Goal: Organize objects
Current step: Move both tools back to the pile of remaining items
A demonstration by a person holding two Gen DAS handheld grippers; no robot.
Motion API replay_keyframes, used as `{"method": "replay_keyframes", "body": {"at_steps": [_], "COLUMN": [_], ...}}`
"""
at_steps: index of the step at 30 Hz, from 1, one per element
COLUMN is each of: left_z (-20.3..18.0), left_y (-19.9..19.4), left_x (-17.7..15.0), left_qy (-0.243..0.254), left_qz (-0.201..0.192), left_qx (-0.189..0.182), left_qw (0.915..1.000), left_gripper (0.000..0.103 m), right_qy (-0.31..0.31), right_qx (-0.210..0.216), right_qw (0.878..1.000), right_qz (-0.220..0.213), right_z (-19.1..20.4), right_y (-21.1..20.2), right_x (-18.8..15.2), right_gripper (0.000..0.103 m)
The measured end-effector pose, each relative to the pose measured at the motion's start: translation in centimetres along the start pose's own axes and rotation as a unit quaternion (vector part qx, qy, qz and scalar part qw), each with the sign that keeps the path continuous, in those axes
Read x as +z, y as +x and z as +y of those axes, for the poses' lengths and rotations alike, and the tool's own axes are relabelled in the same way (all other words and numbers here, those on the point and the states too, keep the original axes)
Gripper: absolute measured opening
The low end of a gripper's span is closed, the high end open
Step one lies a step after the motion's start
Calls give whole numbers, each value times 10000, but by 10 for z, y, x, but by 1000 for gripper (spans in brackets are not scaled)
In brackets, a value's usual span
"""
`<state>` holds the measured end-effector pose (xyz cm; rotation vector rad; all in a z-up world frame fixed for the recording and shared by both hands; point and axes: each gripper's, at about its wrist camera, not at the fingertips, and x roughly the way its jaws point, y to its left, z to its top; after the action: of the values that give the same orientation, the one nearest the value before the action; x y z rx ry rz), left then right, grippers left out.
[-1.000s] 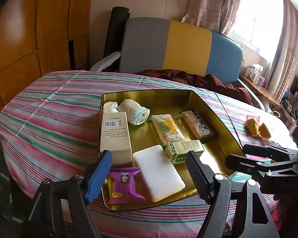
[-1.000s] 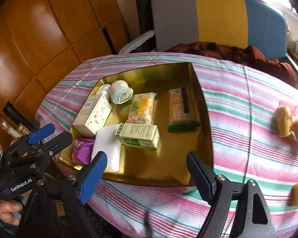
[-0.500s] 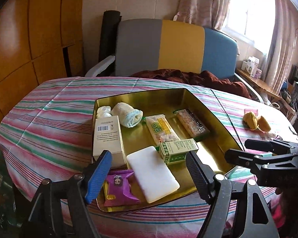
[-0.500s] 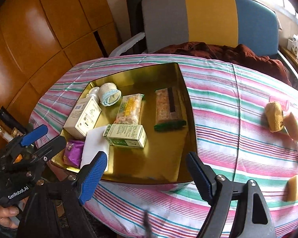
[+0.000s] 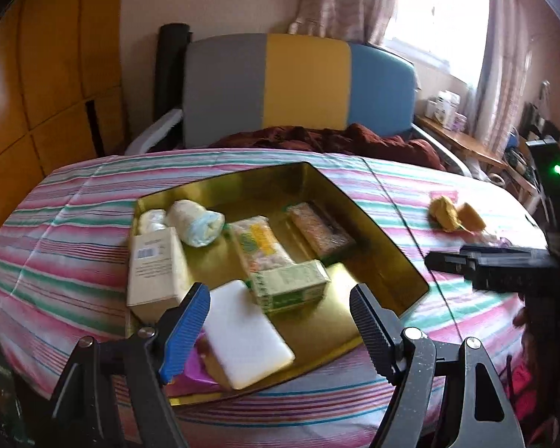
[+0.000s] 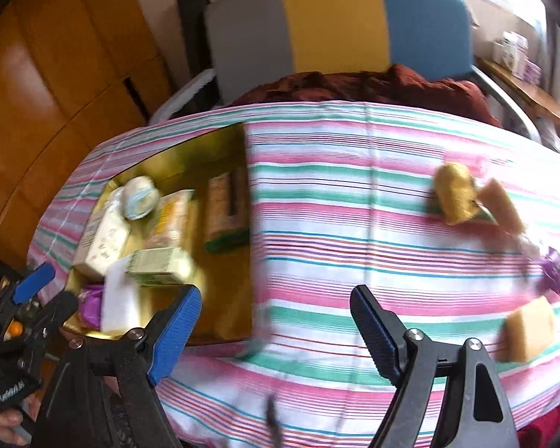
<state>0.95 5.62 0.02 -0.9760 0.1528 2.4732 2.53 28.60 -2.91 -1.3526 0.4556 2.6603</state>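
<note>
Left fingers [image 5: 190,324] spread, empty, gold tray [image 5: 388,246] just beyond, right fingers [image 6: 369,330] spread, empty, over striped cloth [image 6: 336,224]

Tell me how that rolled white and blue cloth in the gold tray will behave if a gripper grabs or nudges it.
The rolled cloth looks soft, so it would probably squash between the pads rather than resist. It lies on its side as a rough cylinder on the smooth floor of the gold tray, so a nudge might roll it. It looks loosely wound and may unroll when lifted.
</note>
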Motion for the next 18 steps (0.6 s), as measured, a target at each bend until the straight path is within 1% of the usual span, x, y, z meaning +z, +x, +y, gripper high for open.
{"method": "replay_keyframes", "body": {"at_steps": [3,6,9,11,15,16,18], "left_z": [-9,-10,-13,-16,-28,-32,-40], "left_y": [2,4,8,9,14,16,18], "left_x": [1,3,6,7,11,12,15], "left_qy": [117,145,173,202,343,392,476], "left_qz": [21,41,84,94,134,137,151], "left_qx": [-110,-134,-175,-223,-364,-397,-475], "left_qw": [9999,9998,9997,9995,9987,9983,9976], "left_gripper": [78,78,78,78,78,78,79], "right_qy": [276,567,928,1236,2073,2346,2733], "right_qx": [-209,-538,-886,-1102,-1423,-1492,-1621], "right_qw": [9994,9969,9917,9862,9678,9605,9480], "right_qz": [-28,-60,-54,-52,-100,-128,-179], "right_z": [-29,-65,-106,-135,-200,-219,-246], "right_y": [-8,-19,-32,-41,-57,-61,-65], "right_x": [5,10,12,12,6,3,0], "right_gripper": [83,83,83,83,83,83,83]}}
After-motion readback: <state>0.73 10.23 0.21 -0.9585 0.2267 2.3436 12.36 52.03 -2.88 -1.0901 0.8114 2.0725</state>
